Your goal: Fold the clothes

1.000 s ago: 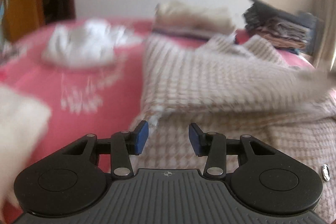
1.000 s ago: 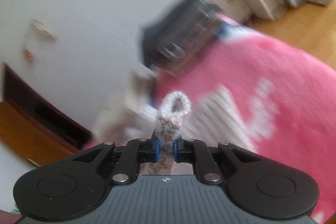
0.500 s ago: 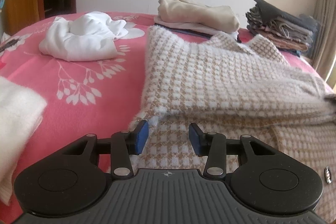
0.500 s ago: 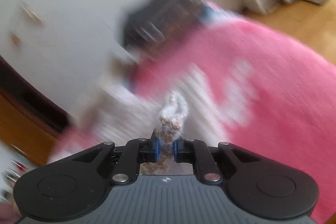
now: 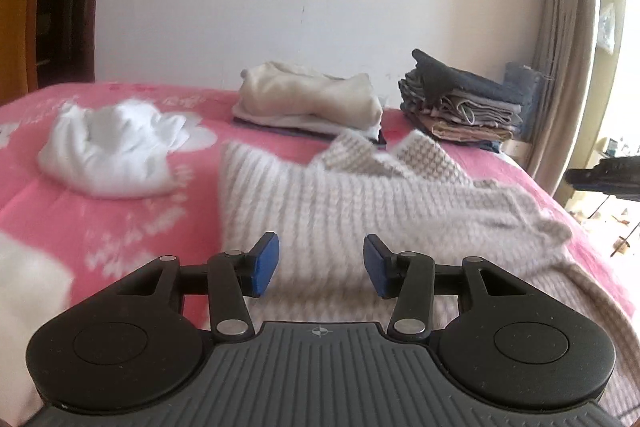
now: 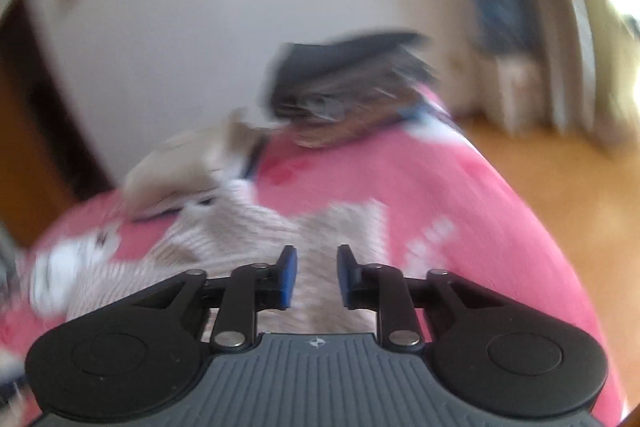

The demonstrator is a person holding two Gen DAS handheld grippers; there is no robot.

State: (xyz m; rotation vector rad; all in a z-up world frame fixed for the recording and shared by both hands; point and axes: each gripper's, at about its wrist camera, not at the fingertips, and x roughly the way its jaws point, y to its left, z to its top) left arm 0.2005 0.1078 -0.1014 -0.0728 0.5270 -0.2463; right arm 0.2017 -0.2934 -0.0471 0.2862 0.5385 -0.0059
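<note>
A beige and white checked knit sweater (image 5: 360,195) lies partly folded on the pink bedspread (image 5: 120,219). My left gripper (image 5: 322,263) hovers over its near edge, jaws opening, nothing between the blue pads. In the blurred right wrist view the same sweater (image 6: 248,239) lies below my right gripper (image 6: 314,275). Its jaws are opening too, and the gap between the pads holds no cloth.
A crumpled white garment (image 5: 116,151) lies at the left. A cream folded pile (image 5: 312,103) and a stack of dark and grey folded clothes (image 5: 464,103) sit by the far wall. Another white cloth (image 5: 28,287) is at the near left. Wooden floor (image 6: 560,163) lies beyond the bed's right edge.
My right gripper let go of the knit fold it was pinching, and its jaws parted. It also rolled and lifted. The left gripper rose, and its jaws widened a little.
</note>
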